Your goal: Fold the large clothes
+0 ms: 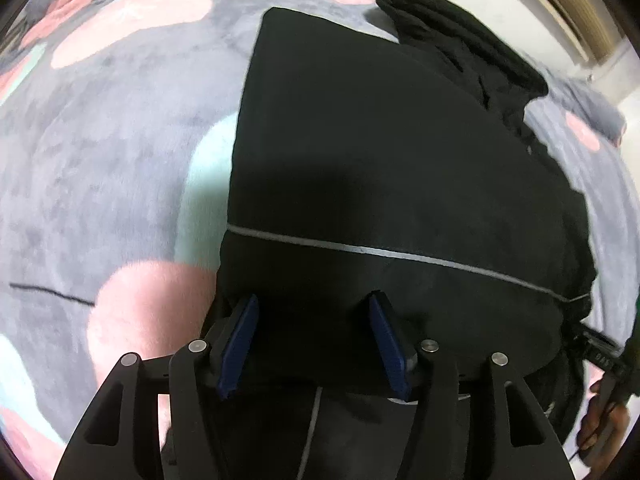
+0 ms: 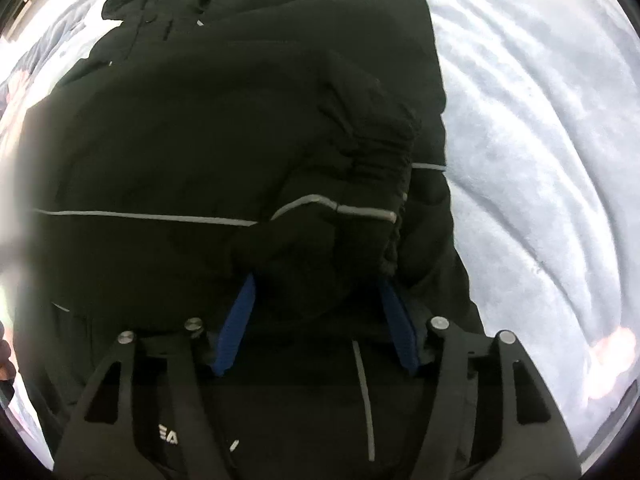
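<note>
Left tool [image 1: 314, 308] gapes over folded black jacket [image 1: 380, 152]; right tool [image 2: 316, 284] straddles bunched fabric, grip unclear.

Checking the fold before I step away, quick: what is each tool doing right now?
Left tool: open, jaws apart over the folded black jacket, gripping nothing.
Right tool: jaws apart, jacket fabric bunched between them; whether they pinch it cannot be told.
</note>
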